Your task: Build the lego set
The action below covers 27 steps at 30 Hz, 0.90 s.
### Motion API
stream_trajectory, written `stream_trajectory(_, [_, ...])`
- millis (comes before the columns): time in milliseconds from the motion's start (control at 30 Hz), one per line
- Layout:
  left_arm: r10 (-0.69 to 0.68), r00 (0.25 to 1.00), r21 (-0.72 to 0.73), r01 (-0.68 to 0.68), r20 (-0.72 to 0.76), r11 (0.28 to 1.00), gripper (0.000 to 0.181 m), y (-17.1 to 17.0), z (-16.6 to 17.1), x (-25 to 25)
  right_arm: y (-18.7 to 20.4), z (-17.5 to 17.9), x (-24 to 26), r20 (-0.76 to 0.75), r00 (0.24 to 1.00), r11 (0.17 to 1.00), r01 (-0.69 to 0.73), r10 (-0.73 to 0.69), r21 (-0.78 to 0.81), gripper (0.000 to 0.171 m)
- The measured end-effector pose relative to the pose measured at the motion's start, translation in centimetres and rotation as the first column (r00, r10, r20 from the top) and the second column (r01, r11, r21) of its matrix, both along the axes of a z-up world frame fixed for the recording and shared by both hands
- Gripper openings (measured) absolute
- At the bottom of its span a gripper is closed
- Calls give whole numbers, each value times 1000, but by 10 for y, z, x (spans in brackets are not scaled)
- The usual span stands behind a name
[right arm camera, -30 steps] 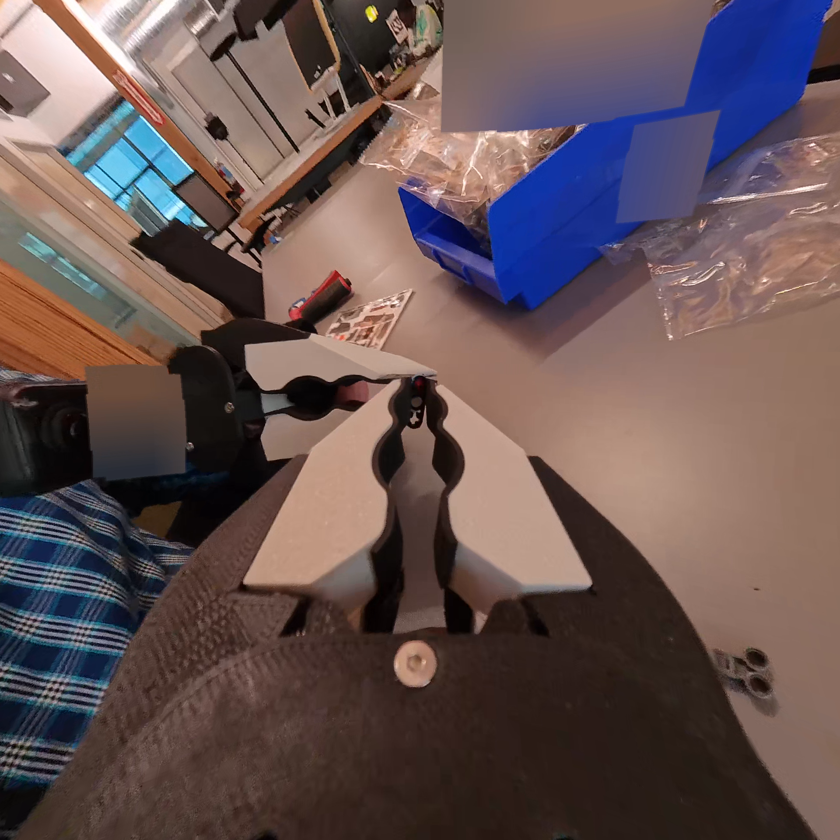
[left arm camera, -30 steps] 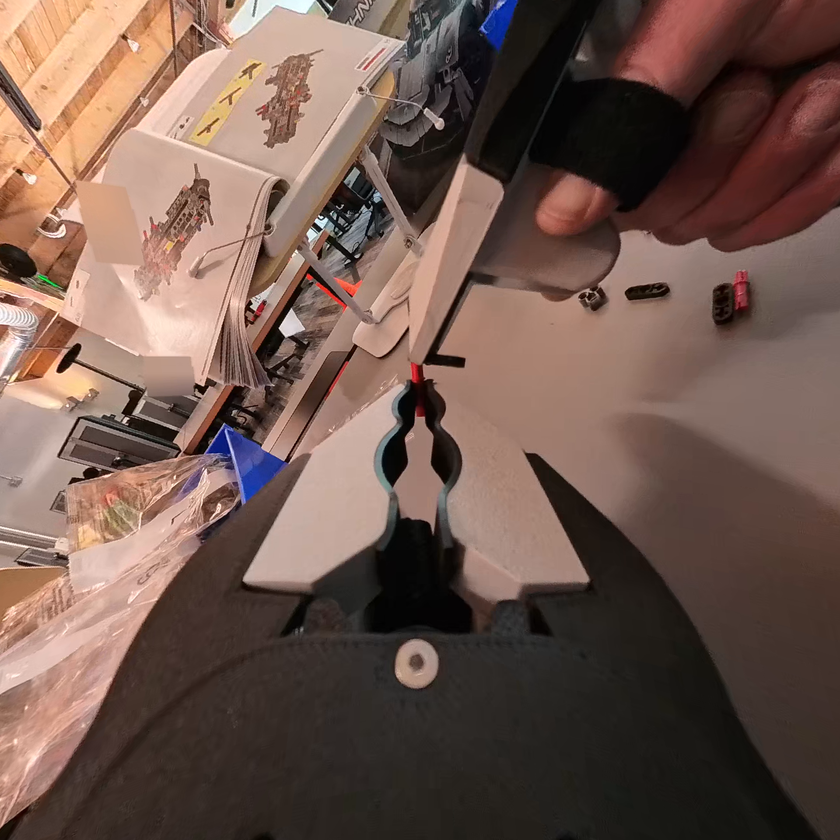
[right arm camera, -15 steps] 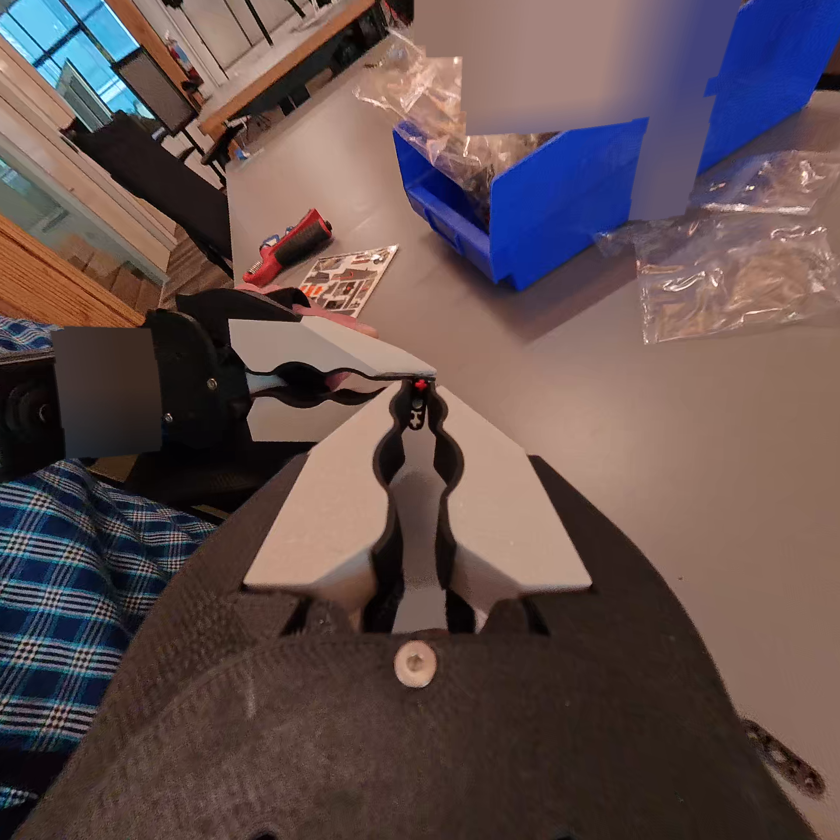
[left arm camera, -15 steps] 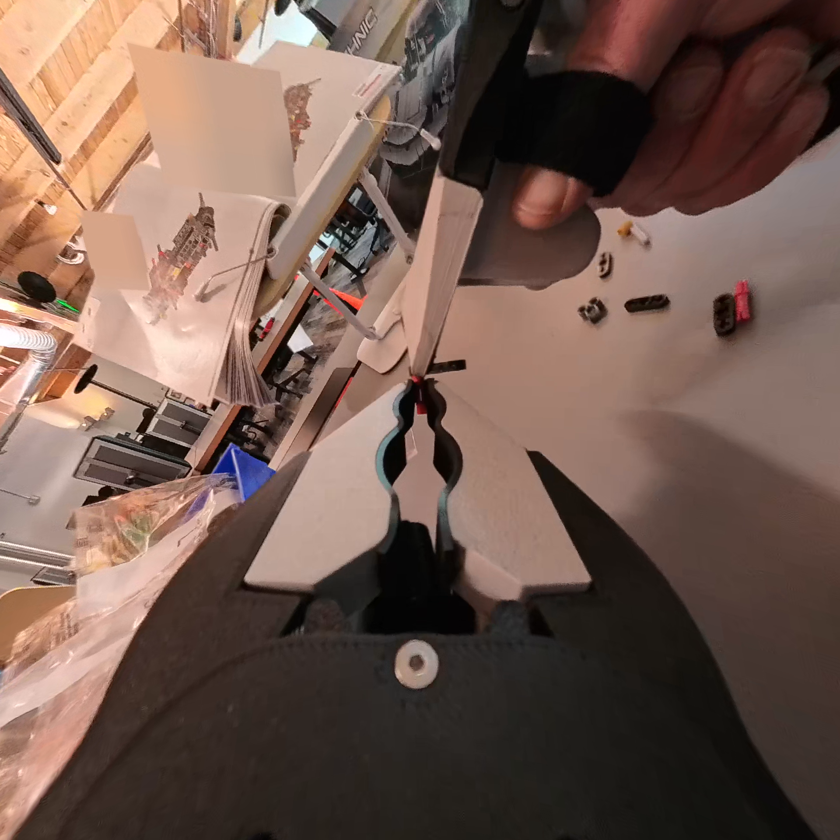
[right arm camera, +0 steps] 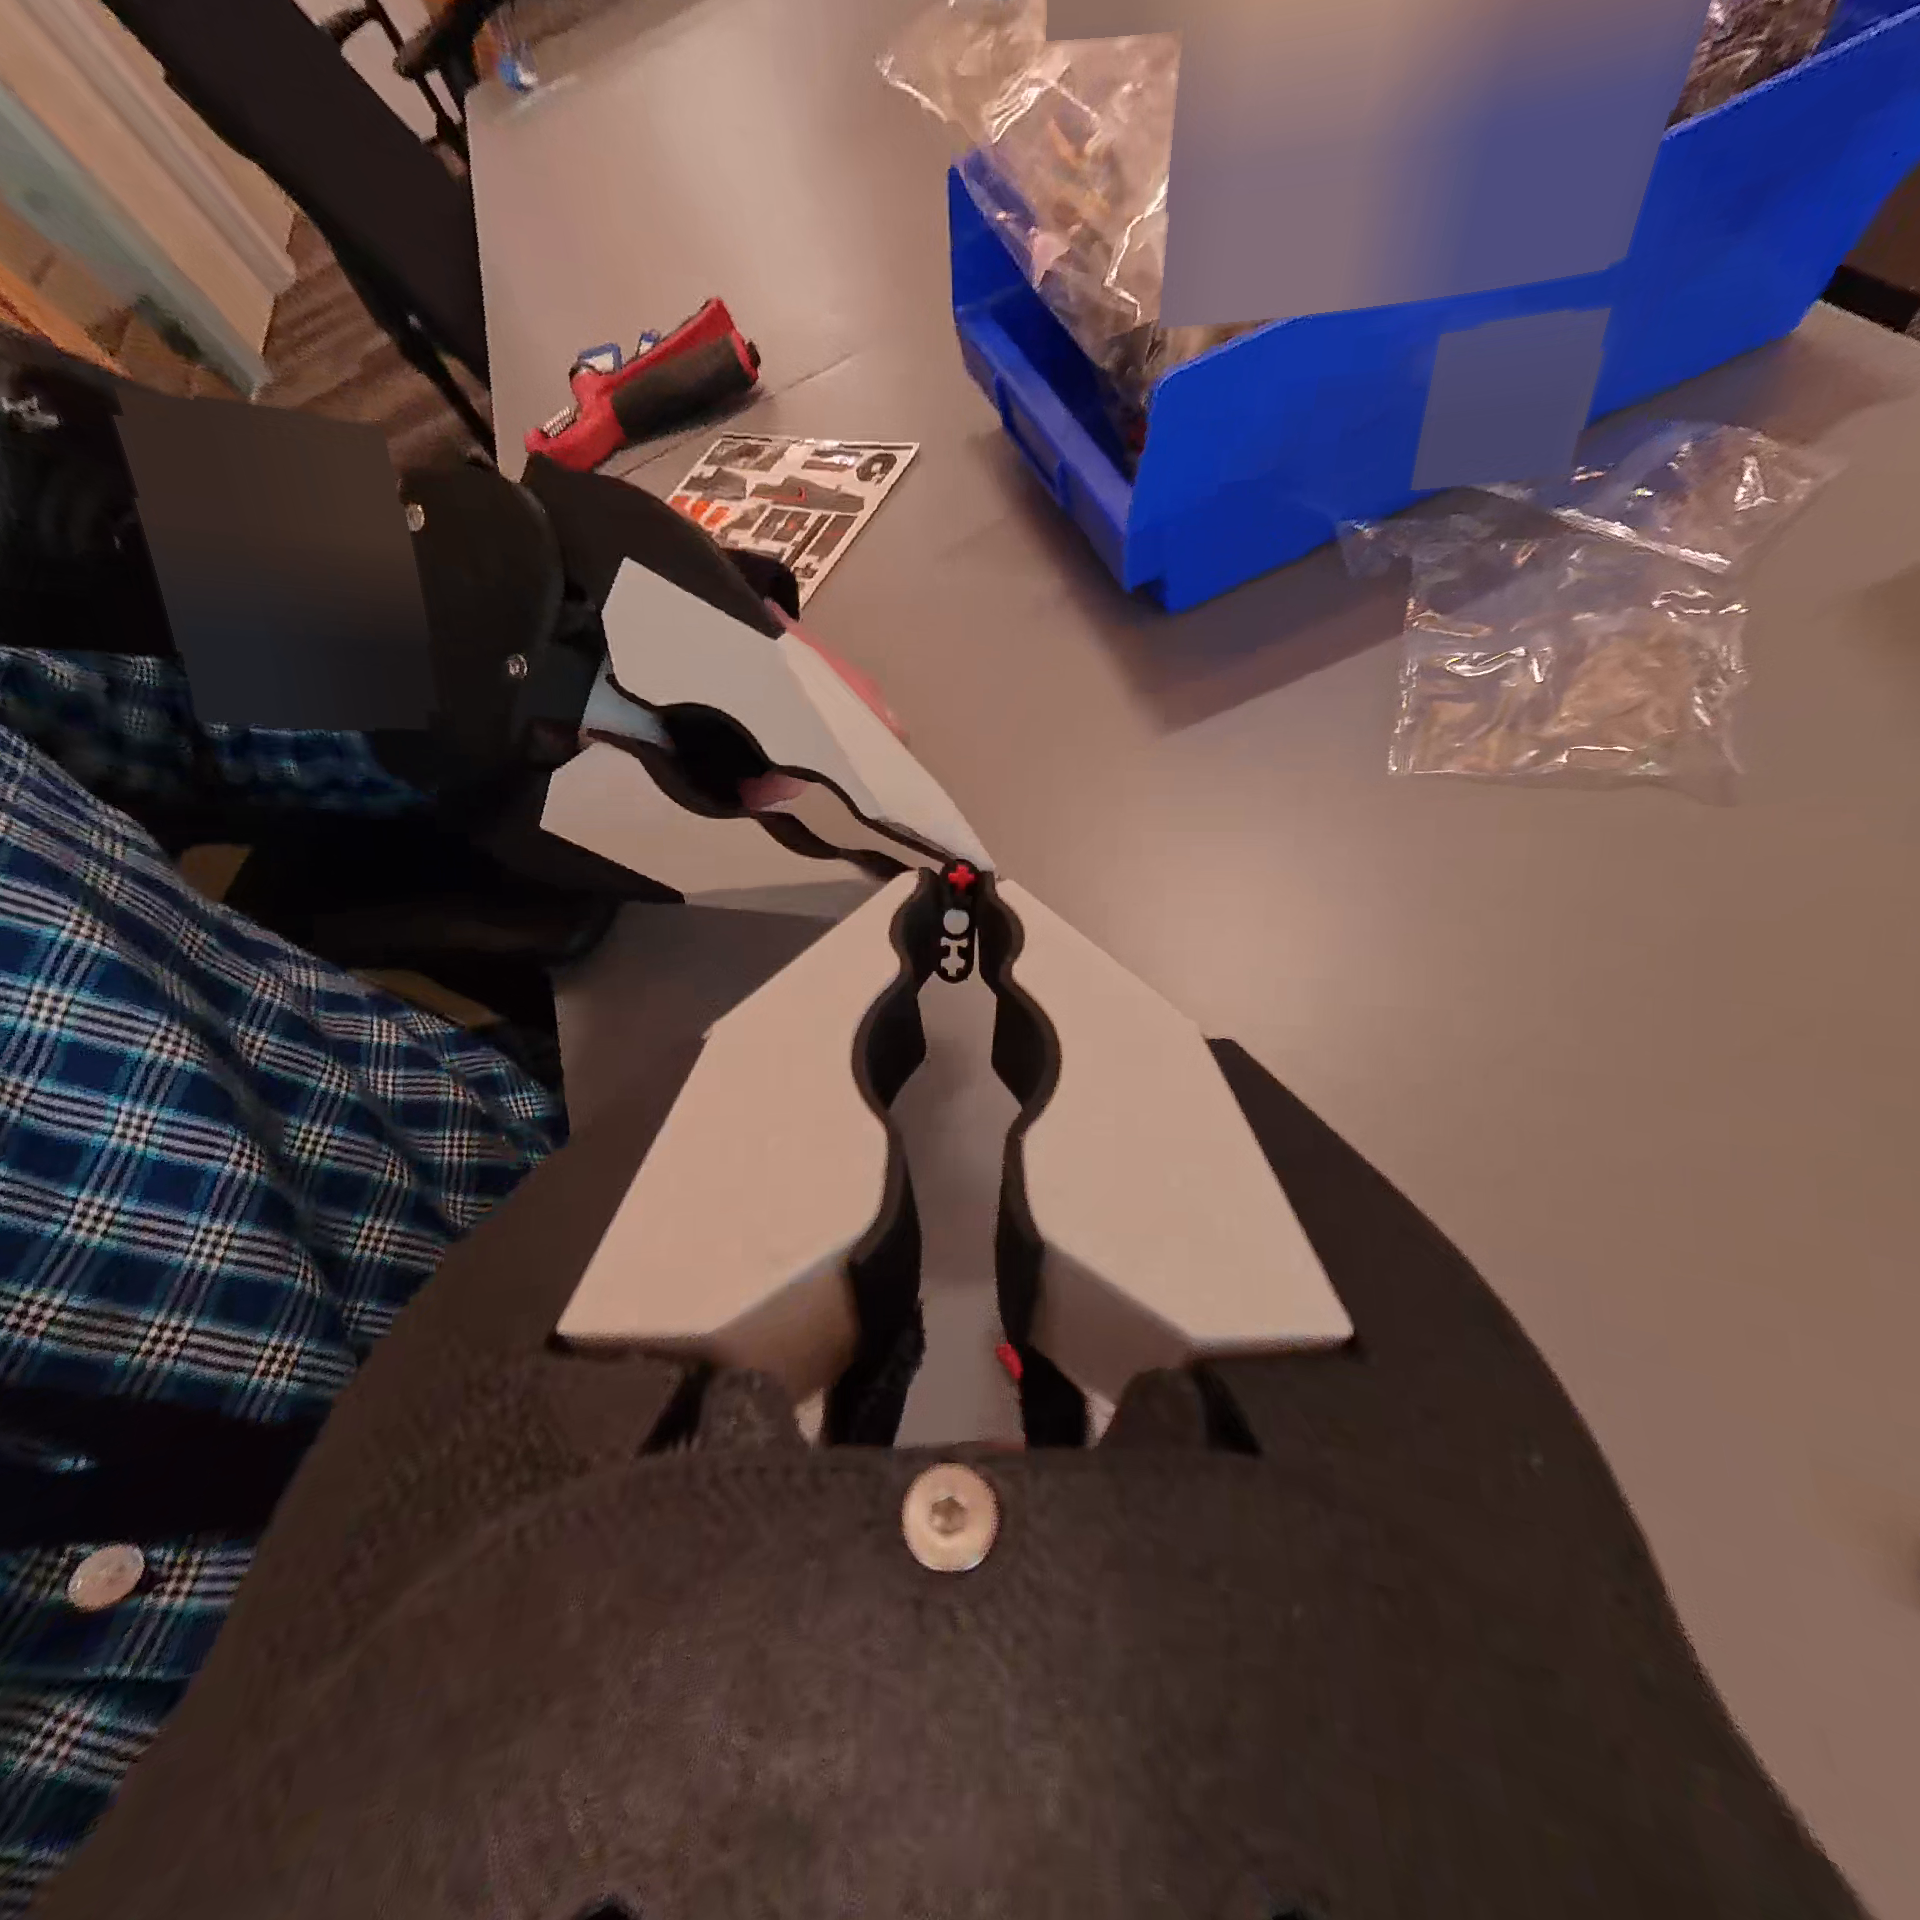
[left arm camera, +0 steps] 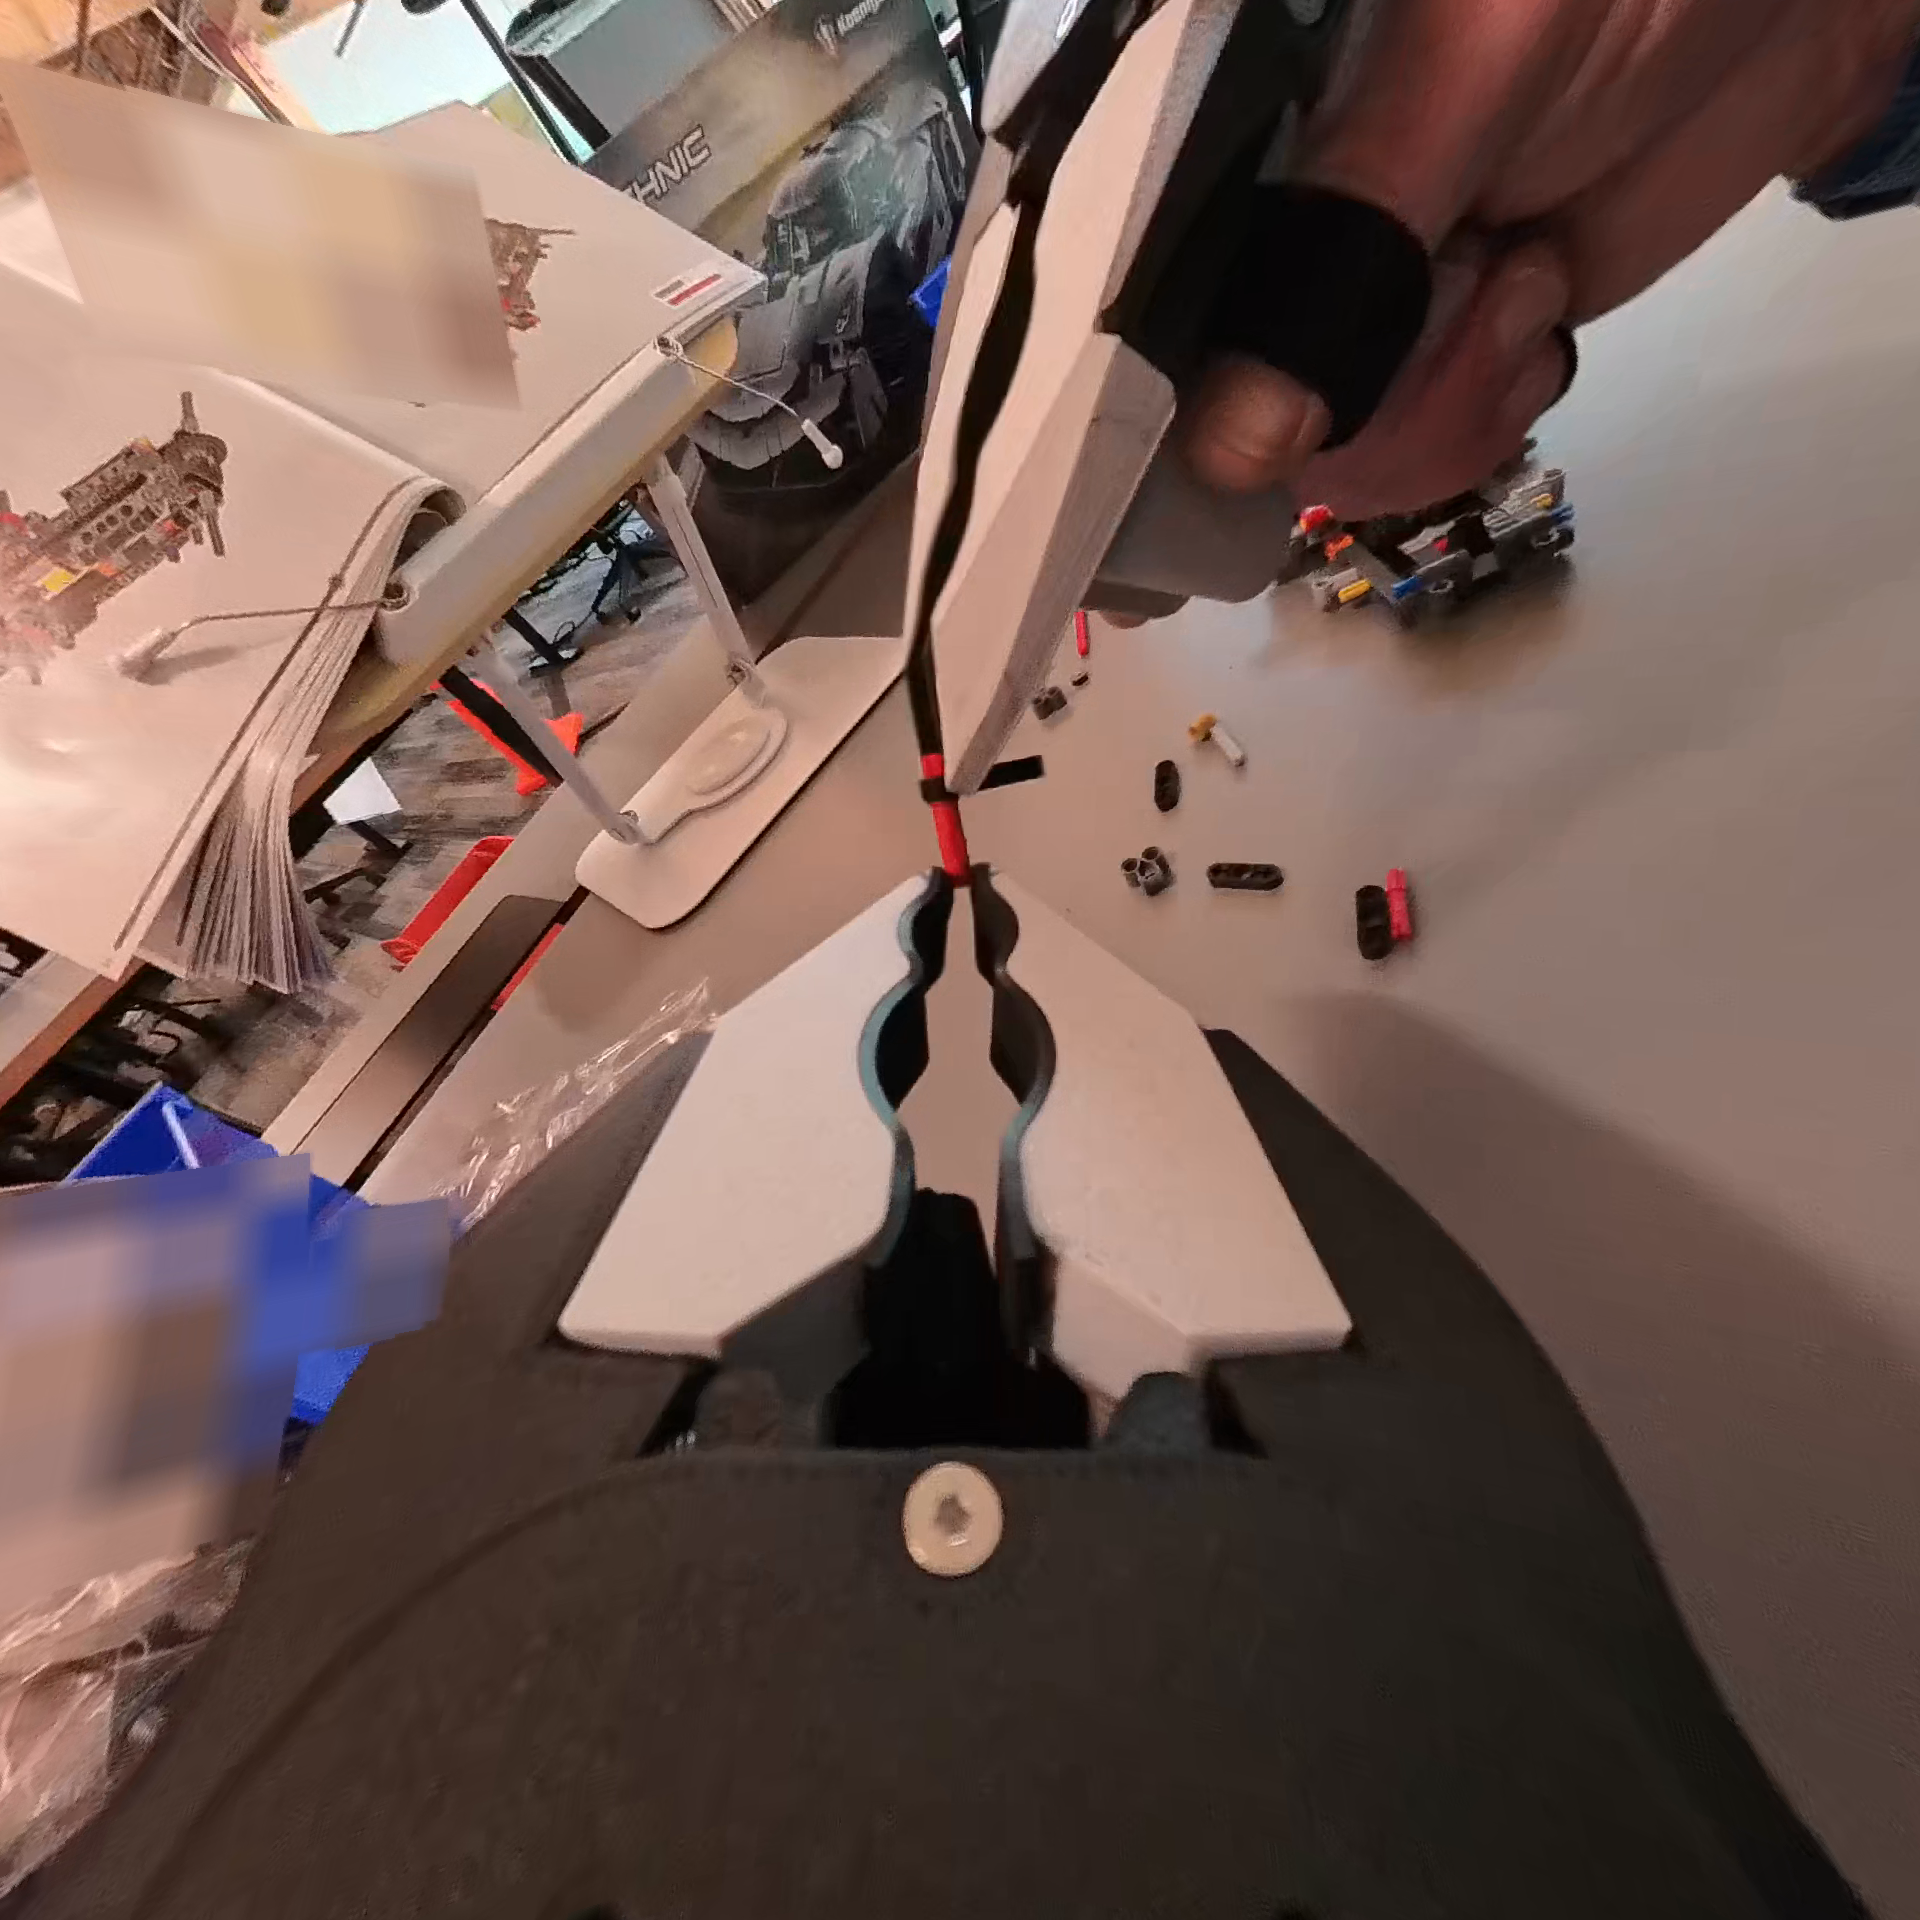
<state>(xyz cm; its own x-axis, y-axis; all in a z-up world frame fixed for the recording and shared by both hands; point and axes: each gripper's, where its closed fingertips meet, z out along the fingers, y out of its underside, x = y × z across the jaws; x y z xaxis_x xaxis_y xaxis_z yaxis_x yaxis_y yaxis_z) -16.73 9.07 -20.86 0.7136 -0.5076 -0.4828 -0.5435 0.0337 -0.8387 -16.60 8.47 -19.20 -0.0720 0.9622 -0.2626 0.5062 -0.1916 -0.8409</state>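
Note:
My left gripper [left arm camera: 958, 883] is shut on the lower end of a thin red axle [left arm camera: 948, 836], held above the grey table. My right gripper [left arm camera: 940, 774], held by a hand, comes down from above and meets the axle's top end. In the right wrist view my right gripper [right arm camera: 958, 883] is shut on a small black beam [right arm camera: 954, 940] with holes. The red axle's end [right arm camera: 961, 876] sits in the beam's top cross hole. My left gripper [right arm camera: 940, 857] reaches in there from the left, tip to tip.
An open instruction booklet [left arm camera: 208, 499] rests on a stand at left, with the set's box [left arm camera: 831, 208] behind. Loose small pieces [left arm camera: 1247, 876] and a part-built model [left arm camera: 1455, 540] lie on the table. A blue bin [right arm camera: 1351, 436], plastic bags [right arm camera: 1558, 644], a sticker sheet [right arm camera: 795, 499] and a red-black tool [right arm camera: 655, 384] lie beyond. My two grippers' fingertips are within a few centimetres of each other.
Both grippers have stayed shut and tip to tip while tilting. A longer stretch of red axle now shows between the tips. The part-built model has come into the left wrist view.

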Motion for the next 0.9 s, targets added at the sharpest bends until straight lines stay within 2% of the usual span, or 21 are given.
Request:
stream_trajectory(333, [25,989,-47,-18,146,999,2,5,6,2,5,9,-2,-18,1000,1000,22,-22,8,4])
stream_trajectory(433, [39,976,-80,-22,215,997,2,8,8,1,13,16,-3,-51,997,997,66,-64,48,19])
stream_trajectory(667, [65,935,-150,-13,348,989,2,14,13,1,21,33,2,-75,994,945,96,-76,312,23])
stream_trajectory(733, [75,919,-166,-11,386,986,2,16,15,0,23,32,6,-48,996,905,89,-76,417,23])
stream_trajectory(833, [83,886,-196,9,456,980,2,18,17,1,28,26,9,14,996,793,64,-92,606,18])
stream_trajectory(900, [96,868,-221,16,488,975,1,20,17,1,27,22,8,41,995,752,42,-91,658,18])
